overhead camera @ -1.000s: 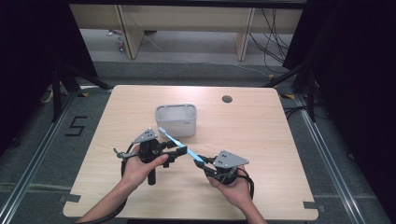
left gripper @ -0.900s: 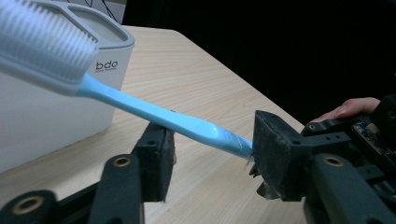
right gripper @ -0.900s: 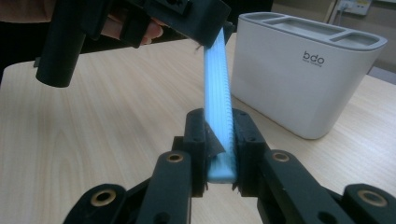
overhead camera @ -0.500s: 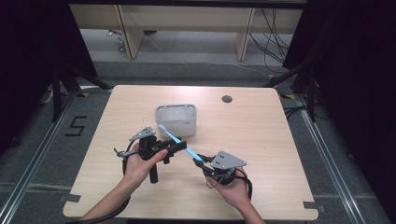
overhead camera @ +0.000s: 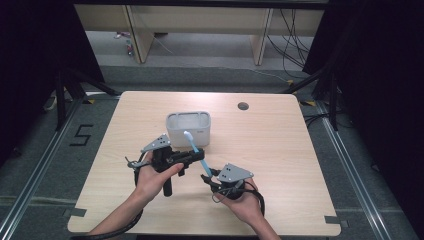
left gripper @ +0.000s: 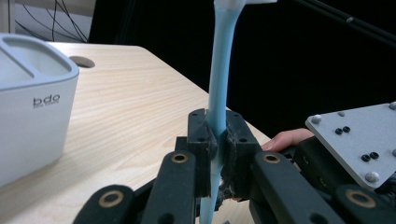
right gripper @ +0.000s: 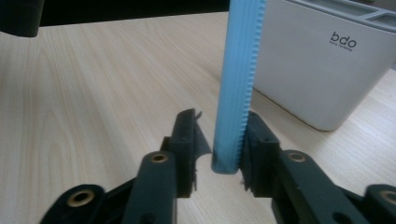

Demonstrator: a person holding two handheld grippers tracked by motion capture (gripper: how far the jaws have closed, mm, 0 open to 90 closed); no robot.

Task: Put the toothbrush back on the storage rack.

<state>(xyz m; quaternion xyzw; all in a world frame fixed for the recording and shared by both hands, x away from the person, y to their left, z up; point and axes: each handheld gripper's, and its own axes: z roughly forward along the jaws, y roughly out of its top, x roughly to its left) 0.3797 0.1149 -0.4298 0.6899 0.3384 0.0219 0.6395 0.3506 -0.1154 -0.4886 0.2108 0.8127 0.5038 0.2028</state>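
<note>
A light-blue toothbrush (overhead camera: 199,154) with a white head hangs over the table between both grippers. My left gripper (overhead camera: 196,157) has just been closing and is now shut on the handle's thin middle (left gripper: 219,88), its pads (left gripper: 200,140) pressing both sides. My right gripper (overhead camera: 206,176) has just been opening; the ribbed handle end (right gripper: 237,93) stands between its jaws, which are apart, with a gap at the left pad (right gripper: 187,140). A white toothbrush holder (overhead camera: 188,128) stands just behind the brush head.
The wooden table (overhead camera: 285,165) has a round cable hole (overhead camera: 243,106) at the back right. The holder (left gripper: 32,107) sits close to my left gripper and also near the right one (right gripper: 322,65). Dark floor and metal rails surround the table.
The left jaws have closed onto the toothbrush handle. The right jaws, earlier shut on the handle end, have parted. Both hands stay about where they were.
</note>
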